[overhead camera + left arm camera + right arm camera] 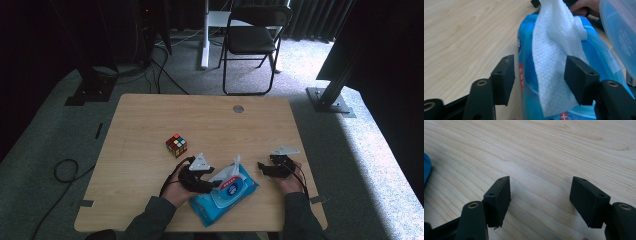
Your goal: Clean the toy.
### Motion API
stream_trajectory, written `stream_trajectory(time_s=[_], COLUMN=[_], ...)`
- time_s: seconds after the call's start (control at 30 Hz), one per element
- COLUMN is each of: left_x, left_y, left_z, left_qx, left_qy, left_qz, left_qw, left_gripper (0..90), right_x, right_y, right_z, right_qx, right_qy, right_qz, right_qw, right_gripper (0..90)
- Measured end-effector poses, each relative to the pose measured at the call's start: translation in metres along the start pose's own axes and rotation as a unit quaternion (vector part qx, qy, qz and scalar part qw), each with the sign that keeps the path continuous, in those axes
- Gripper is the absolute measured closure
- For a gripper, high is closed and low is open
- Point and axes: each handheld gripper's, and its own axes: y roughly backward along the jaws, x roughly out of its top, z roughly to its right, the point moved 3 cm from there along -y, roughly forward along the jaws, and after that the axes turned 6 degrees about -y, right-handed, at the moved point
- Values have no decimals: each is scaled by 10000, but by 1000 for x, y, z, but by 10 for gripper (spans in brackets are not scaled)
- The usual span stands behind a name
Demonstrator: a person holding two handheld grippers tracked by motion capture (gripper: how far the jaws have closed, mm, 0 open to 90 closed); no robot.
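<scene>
Left gripper [539, 75] straddles wipe [554, 62]; untouched.

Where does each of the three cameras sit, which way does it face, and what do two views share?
High view: above the person's side, facing forward and down on the table; both forearms and hands enter from below, beside the cube.
Left gripper view: on the left claw, looking along its jaws at the wipe rising from the blue wipes pack.
Right gripper view: on the right claw, facing bare tabletop.
Shared: high and left gripper views both show wipe and pack.
</scene>
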Motion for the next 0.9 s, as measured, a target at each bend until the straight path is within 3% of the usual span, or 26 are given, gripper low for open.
stream_trajectory(time_s=[0.13,0.37,0.6,0.9], left_x=[-2,2,5,6], left_y=[-5,-3,1,6], left_z=[3,13,18,14], left_qx=[-65,-46,-56,141], left_qy=[-9,-415,-554,-594], left_qz=[-79,-93,47,96], left_qw=[9999,9991,9984,9981], left_gripper=[499,714,886,900], right_x=[0,0,0,-1], right_y=[0,0,0,0], right_z=[0,0,0,1], right_qx=[3,13,14,18], right_qy=[3,6,8,15], right_qz=[2,18,21,29], right_qw=[10000,10000,10000,10000], right_gripper=[326,321,321,320])
